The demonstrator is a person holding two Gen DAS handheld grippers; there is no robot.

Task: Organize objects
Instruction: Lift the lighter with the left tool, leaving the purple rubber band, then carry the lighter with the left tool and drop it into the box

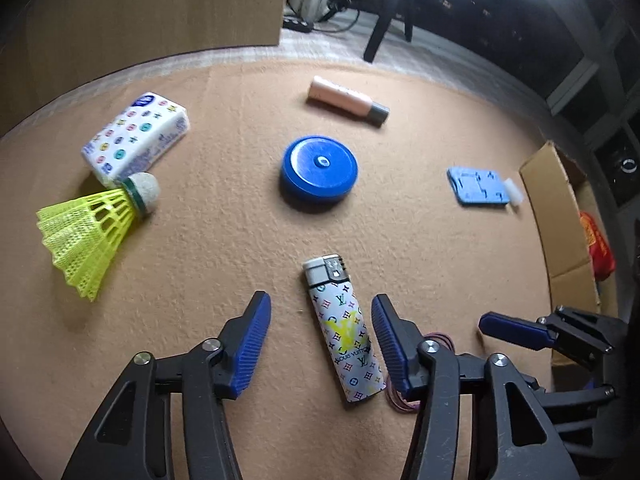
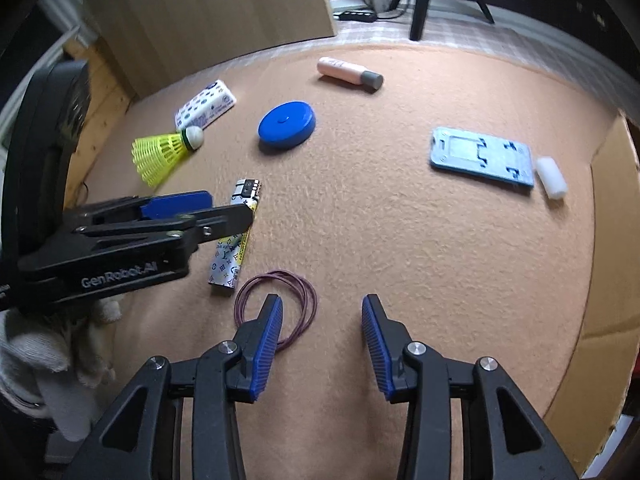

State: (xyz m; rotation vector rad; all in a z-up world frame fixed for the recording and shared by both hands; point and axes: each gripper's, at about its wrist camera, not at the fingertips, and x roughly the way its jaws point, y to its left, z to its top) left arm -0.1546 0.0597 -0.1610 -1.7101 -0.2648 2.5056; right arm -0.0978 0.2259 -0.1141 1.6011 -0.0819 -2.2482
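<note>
left claw [image 1: 320,344] spread around lighter [image 1: 344,336], felt mat [image 1: 420,240] open beyond

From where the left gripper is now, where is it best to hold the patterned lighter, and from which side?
Probably the middle of the lighter body, across its narrow width, coming down from above. It lies flat on the felt mat, and its long sides already face the two open fingers of the left gripper. Avoid the metal cap end and the rubber band beside its base.

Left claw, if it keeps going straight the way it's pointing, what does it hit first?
Probably the patterned lighter: it already lies between the open fingers of the left claw, apart from both. Beyond it sits the blue round case. How high the claw is above the mat is unclear.
</note>
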